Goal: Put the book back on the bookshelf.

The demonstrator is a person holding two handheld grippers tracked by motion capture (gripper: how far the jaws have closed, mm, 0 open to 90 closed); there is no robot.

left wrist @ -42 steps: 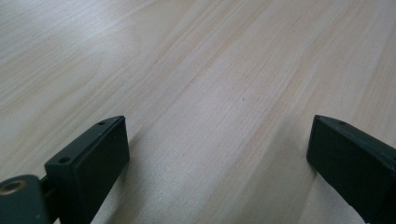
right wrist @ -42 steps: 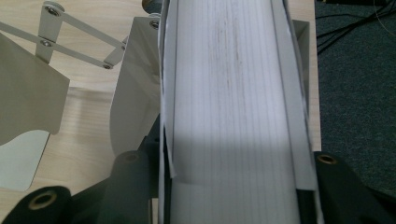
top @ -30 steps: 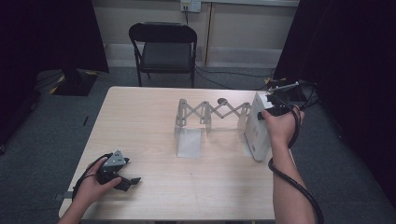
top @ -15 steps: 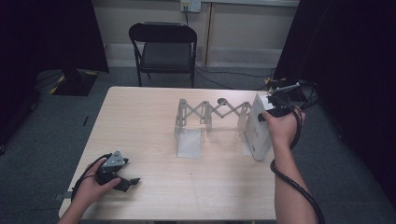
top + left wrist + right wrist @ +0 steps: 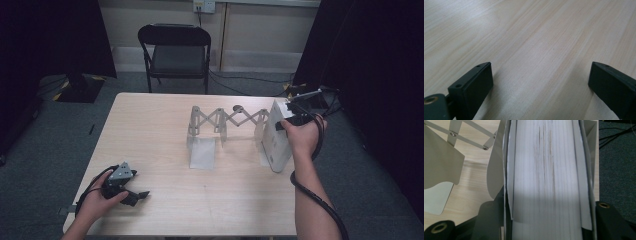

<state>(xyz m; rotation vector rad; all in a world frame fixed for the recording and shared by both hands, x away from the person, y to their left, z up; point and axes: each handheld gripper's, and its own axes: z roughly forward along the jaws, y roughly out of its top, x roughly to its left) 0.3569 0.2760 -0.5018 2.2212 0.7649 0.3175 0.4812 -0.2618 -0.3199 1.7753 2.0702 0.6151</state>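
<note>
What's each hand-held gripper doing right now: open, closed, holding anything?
Left hand-held gripper: open, nothing between its jaws, low over the table.
Right hand-held gripper: jaws around the upright book, which they have just been opening from; grip cannot be told.

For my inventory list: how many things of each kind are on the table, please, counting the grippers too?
Book: 1
Expanding metal book rack: 1
Grippers: 2, the left gripper and the right gripper
Total: 4
</note>
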